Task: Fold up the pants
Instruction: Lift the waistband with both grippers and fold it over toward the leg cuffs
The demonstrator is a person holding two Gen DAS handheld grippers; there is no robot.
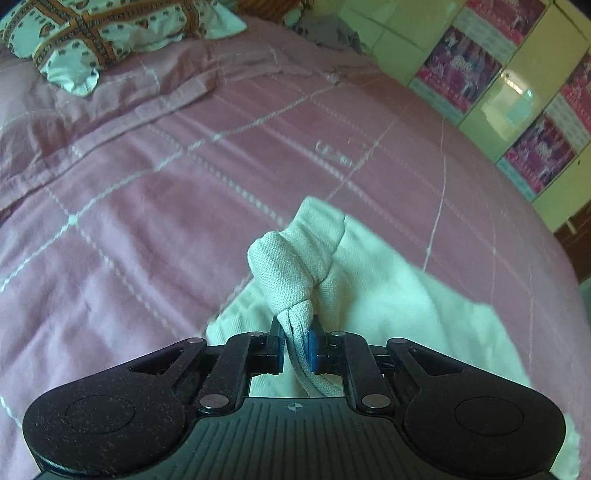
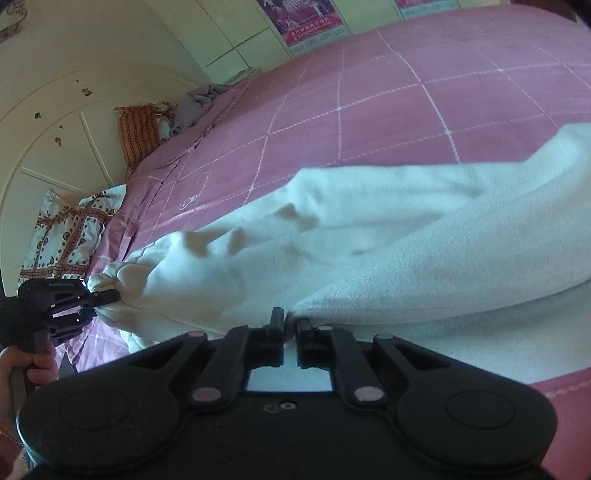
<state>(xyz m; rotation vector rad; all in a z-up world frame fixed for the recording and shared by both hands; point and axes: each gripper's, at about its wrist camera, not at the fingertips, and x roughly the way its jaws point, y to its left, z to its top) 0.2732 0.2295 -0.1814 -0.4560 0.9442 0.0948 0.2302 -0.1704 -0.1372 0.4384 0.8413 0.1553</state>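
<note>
— How many claws, how many garments?
— Two claws, one pair of white pants (image 2: 369, 236) on the pink bed (image 2: 424, 92). Left claw (image 1: 298, 334) pinches a bunched corner; right claw (image 2: 290, 323) pinches an edge.

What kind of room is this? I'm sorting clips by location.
Most likely a bedroom: the pants lie on a bed with a pink checked bedspread, a patterned pillow at its head, and cupboard doors behind.
</note>
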